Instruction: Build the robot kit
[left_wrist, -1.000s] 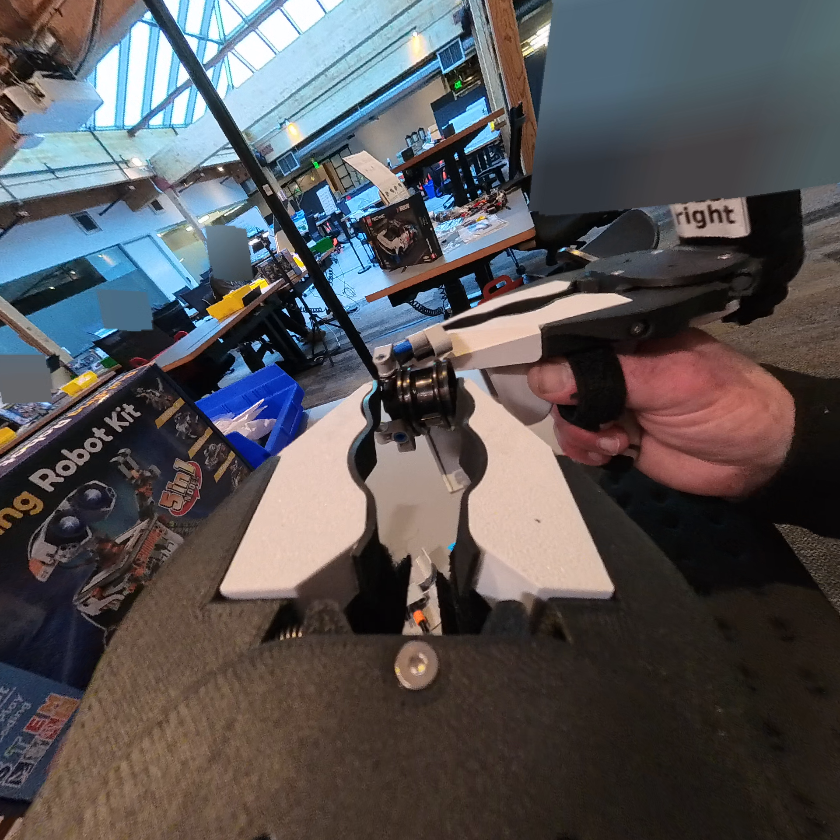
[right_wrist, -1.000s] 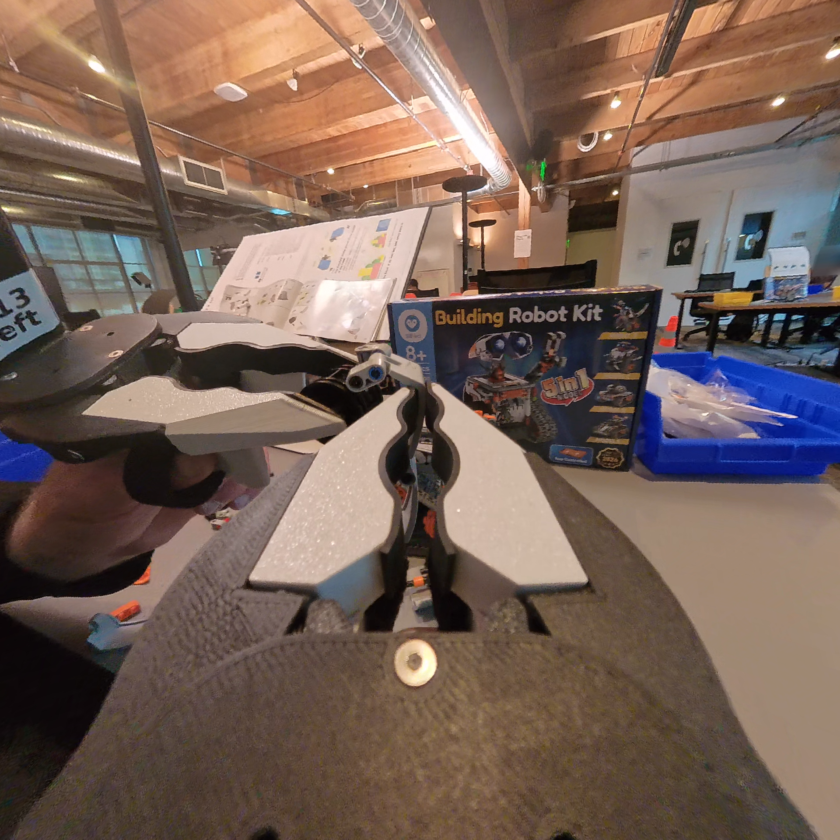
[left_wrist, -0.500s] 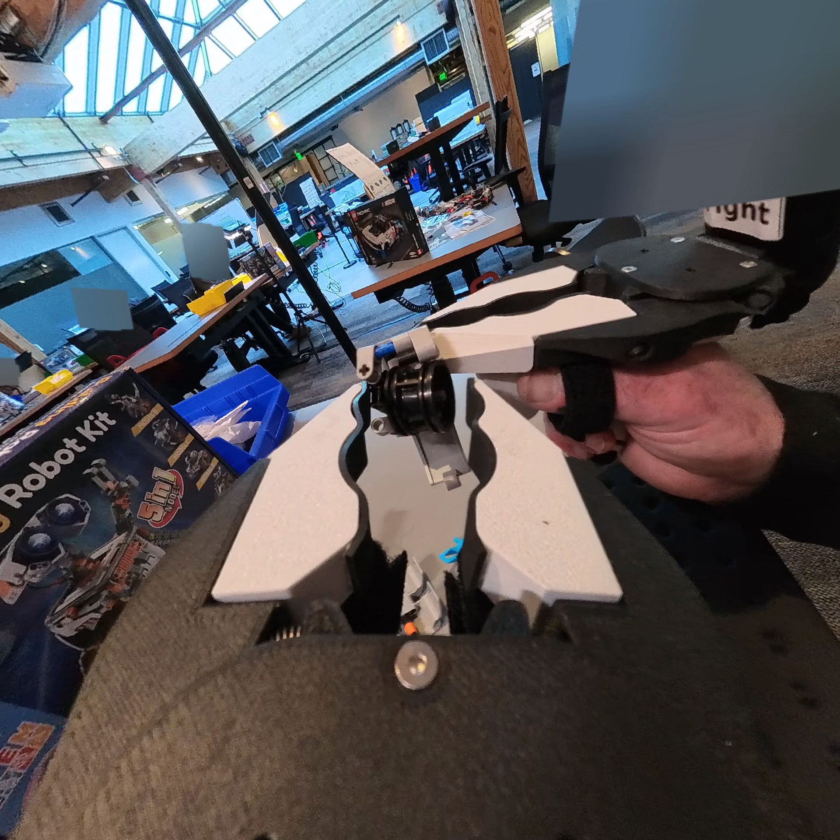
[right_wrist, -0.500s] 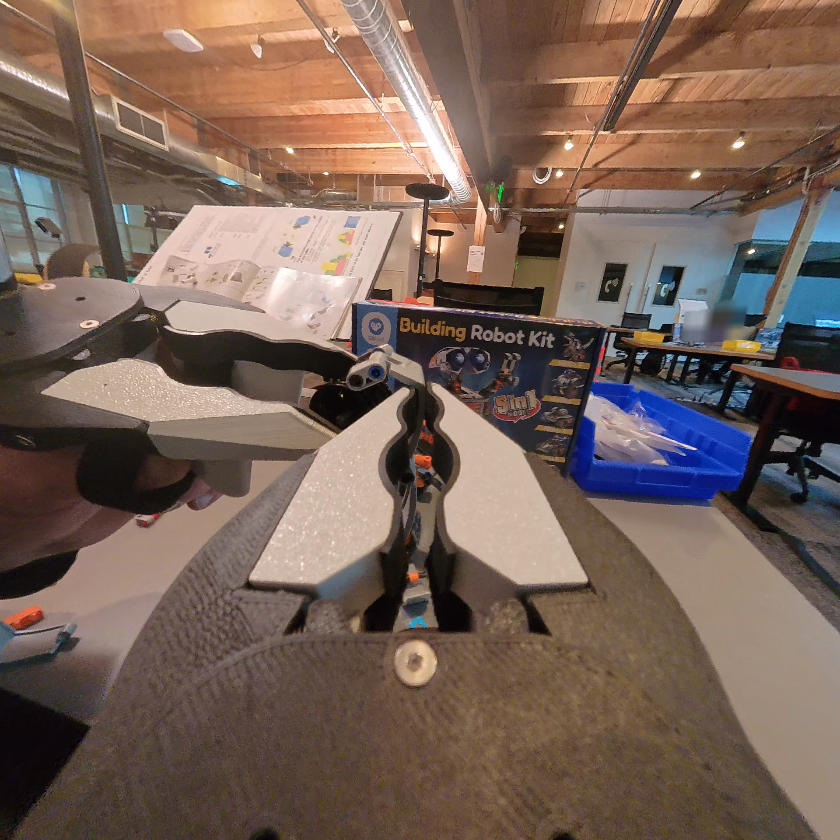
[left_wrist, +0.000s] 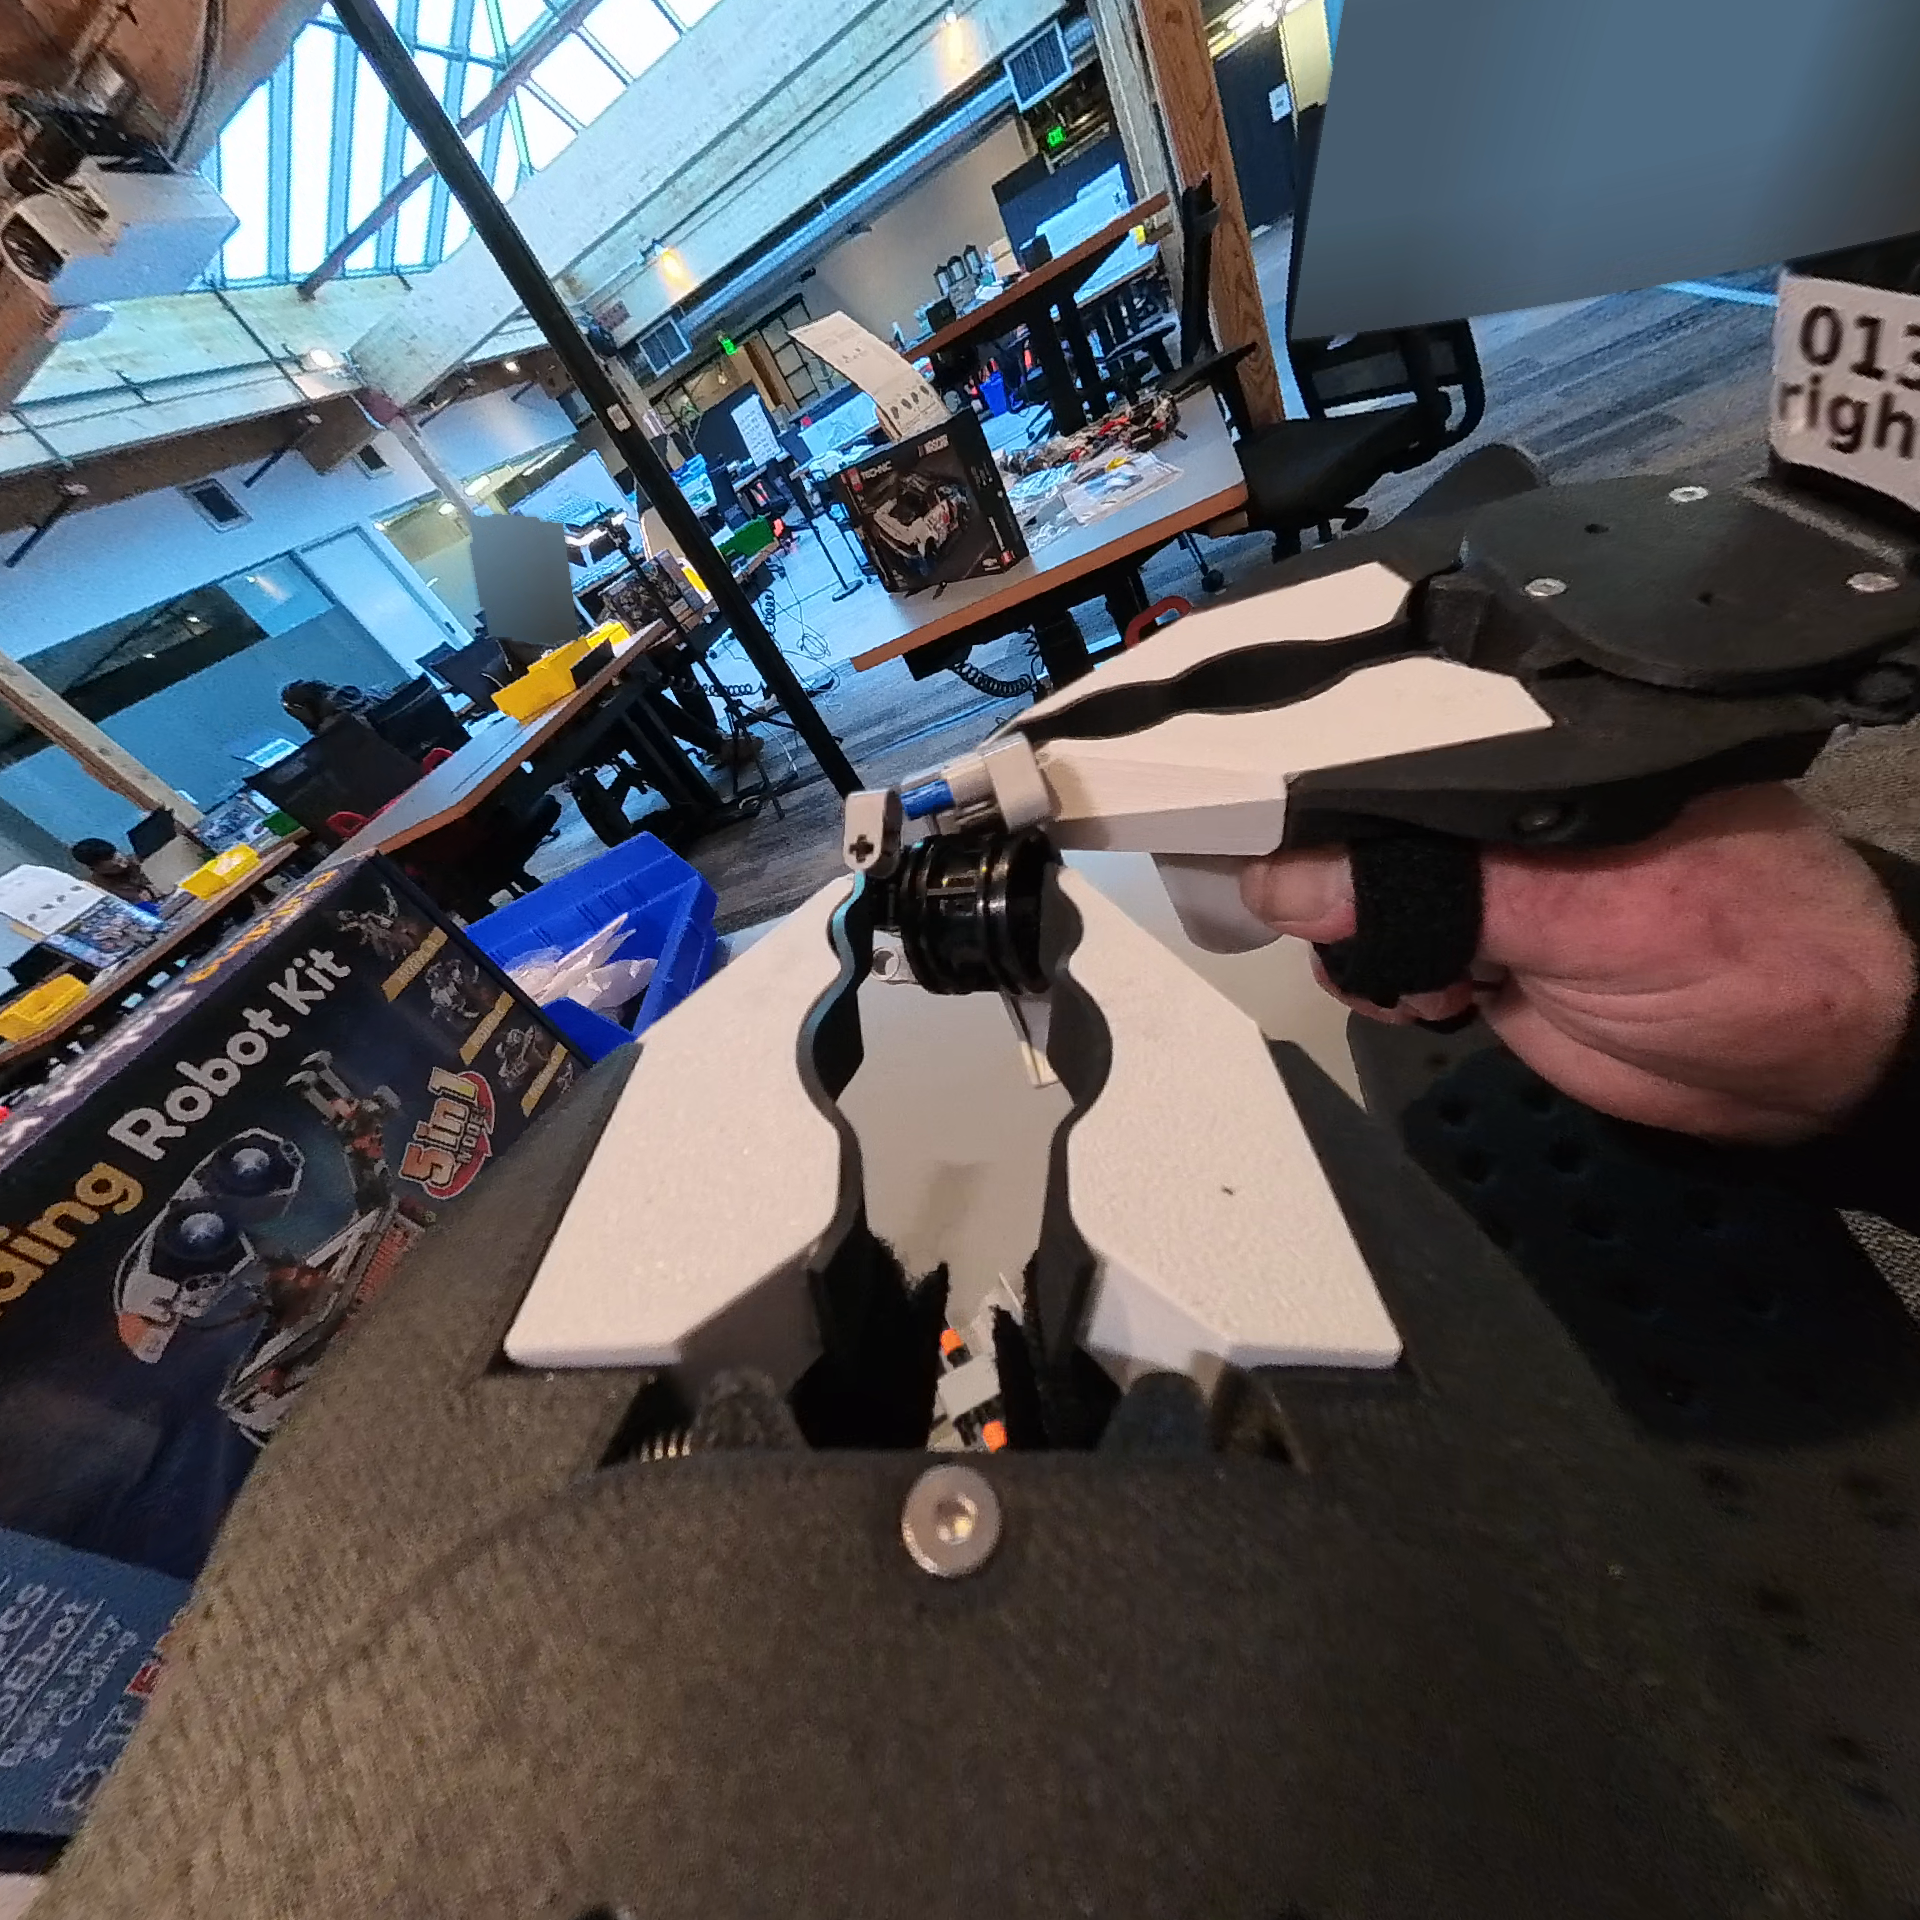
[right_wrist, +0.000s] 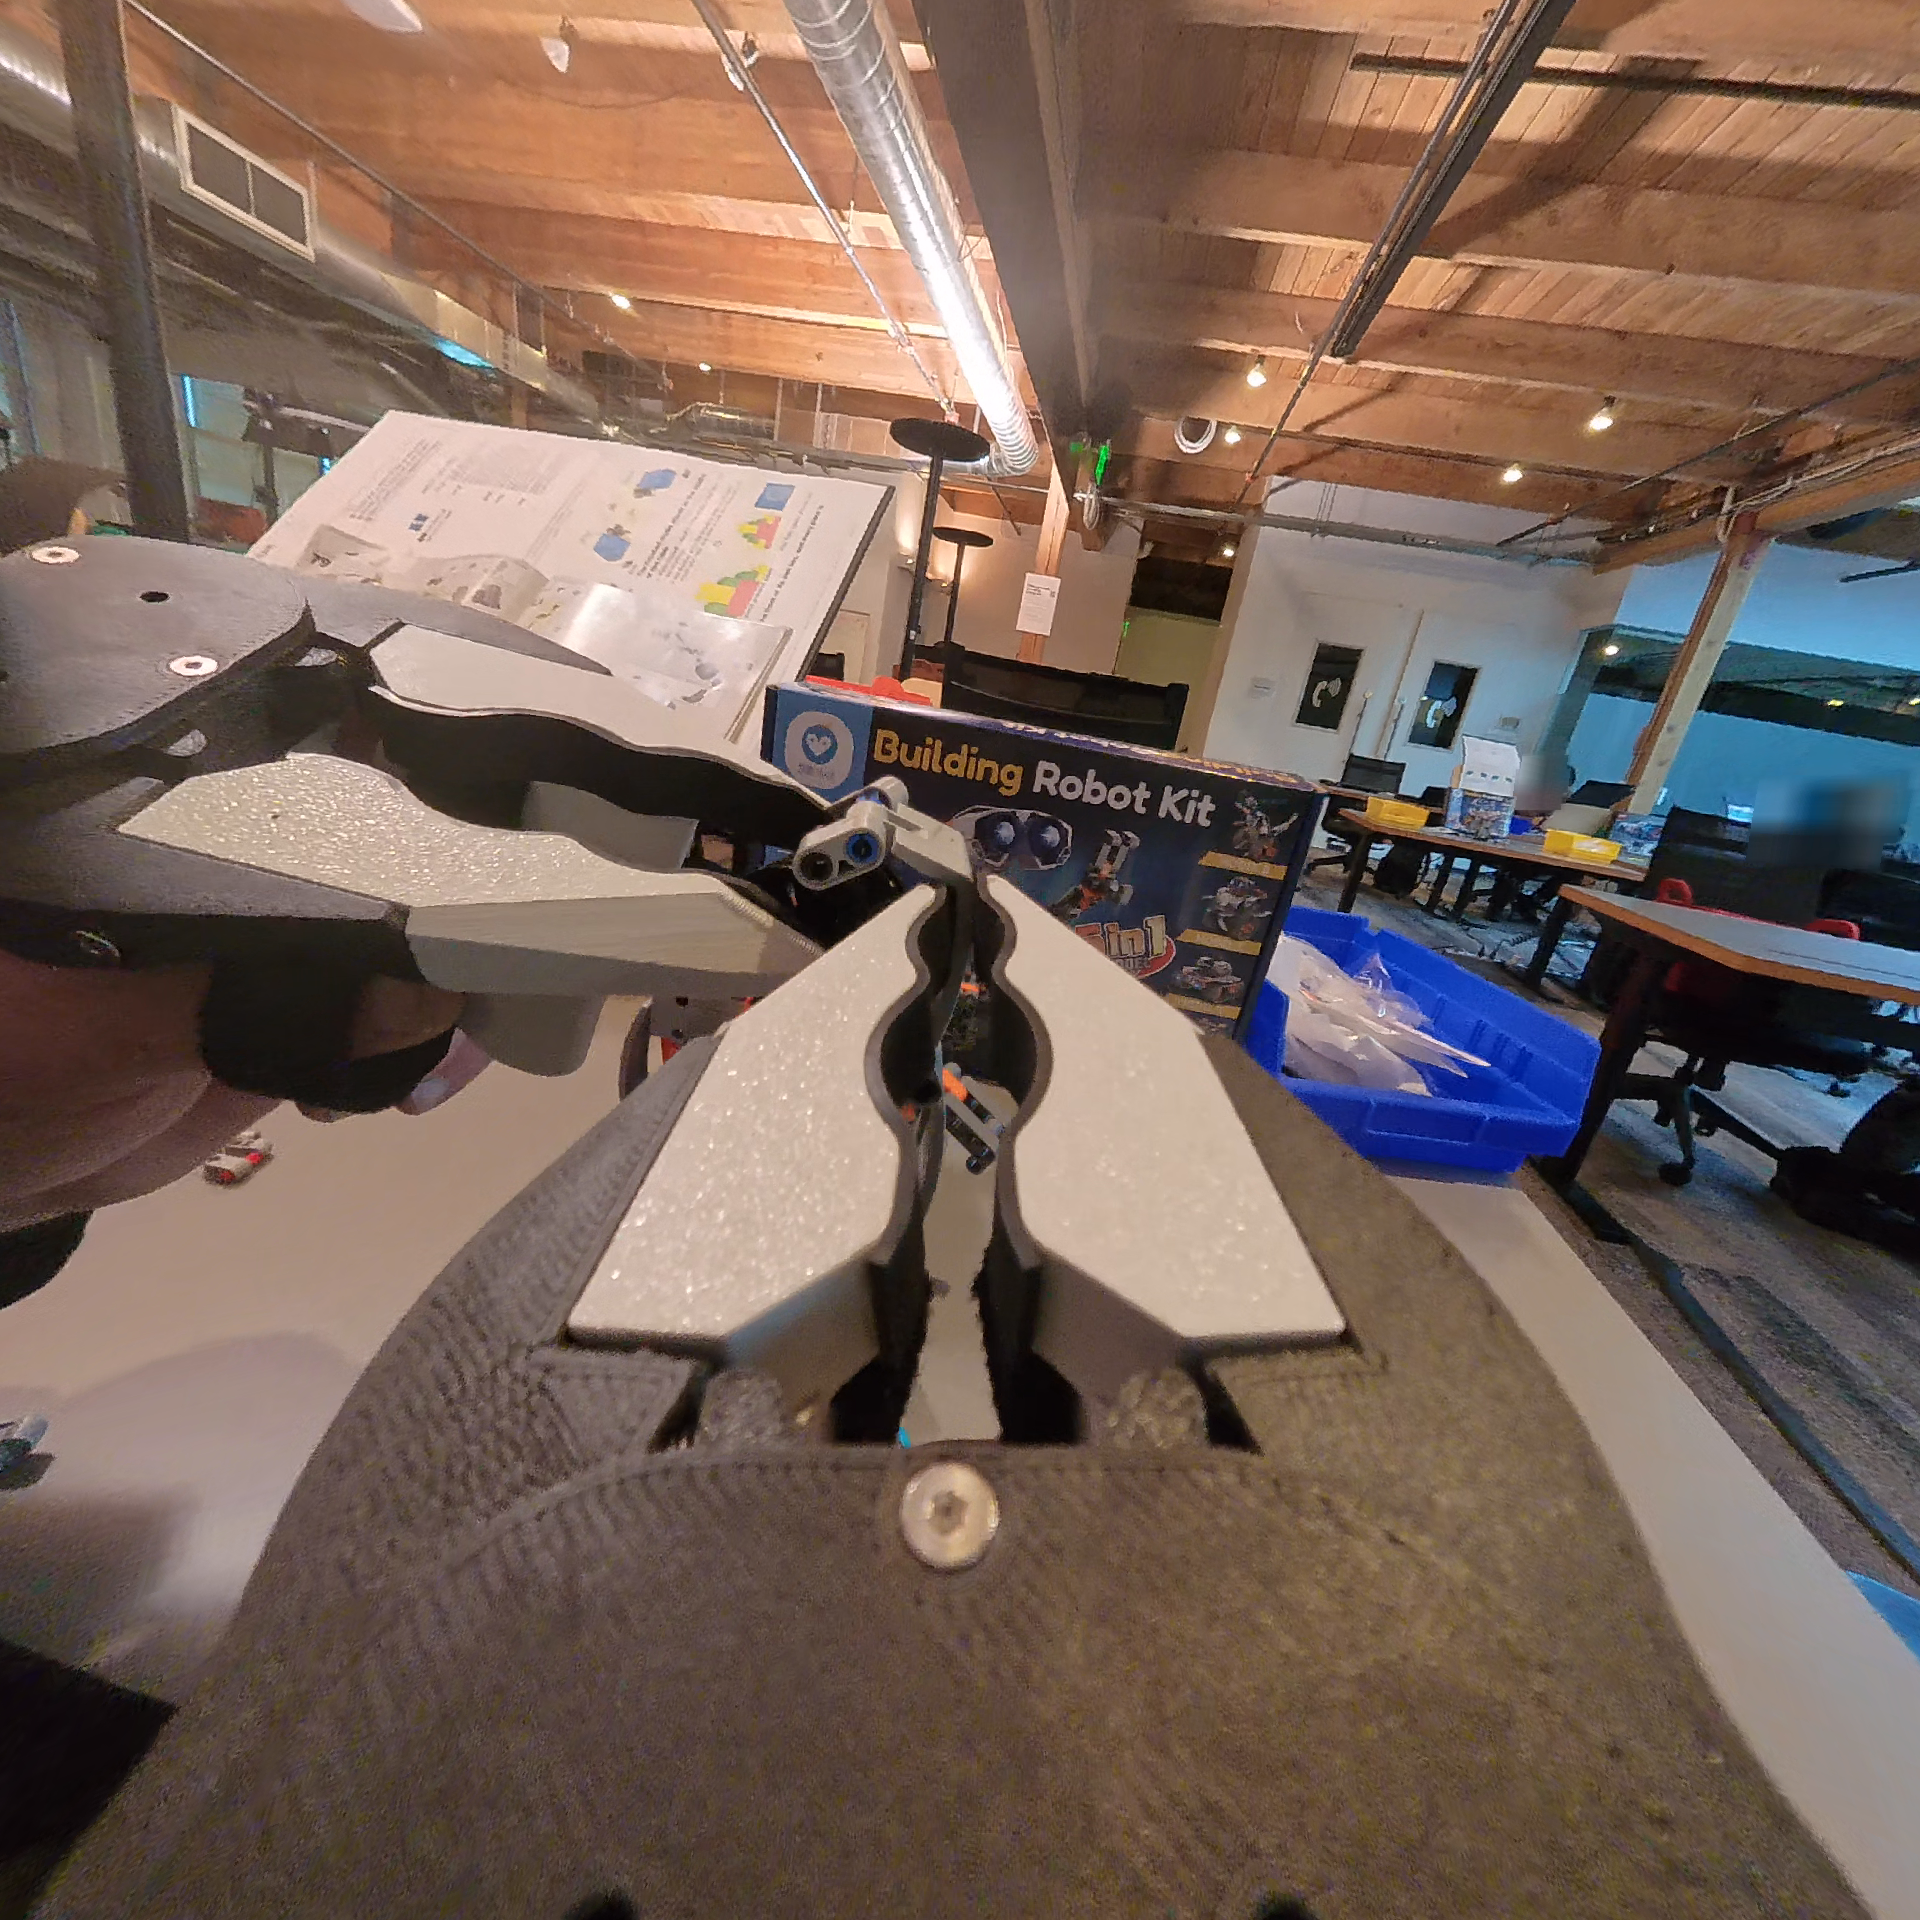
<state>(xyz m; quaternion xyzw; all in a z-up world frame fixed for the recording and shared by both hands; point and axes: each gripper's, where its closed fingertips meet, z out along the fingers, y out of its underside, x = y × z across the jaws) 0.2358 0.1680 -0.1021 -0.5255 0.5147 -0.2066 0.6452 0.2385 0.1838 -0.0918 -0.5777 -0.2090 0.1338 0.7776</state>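
Both wrist views closely face one shared kit box (left_wrist: 249, 1122).

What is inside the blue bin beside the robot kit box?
The blue bin holds crumpled clear plastic bags. Anything under the bags, and the bin's bottom, is covered.

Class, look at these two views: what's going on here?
A person holds a pair of tongs in each hand above a grey table. The left tongs grip a small black wheel part. The right tongs are shut on a grey brick piece with a blue pin, held right against the wheel. A robot kit box and a blue bin stand behind.
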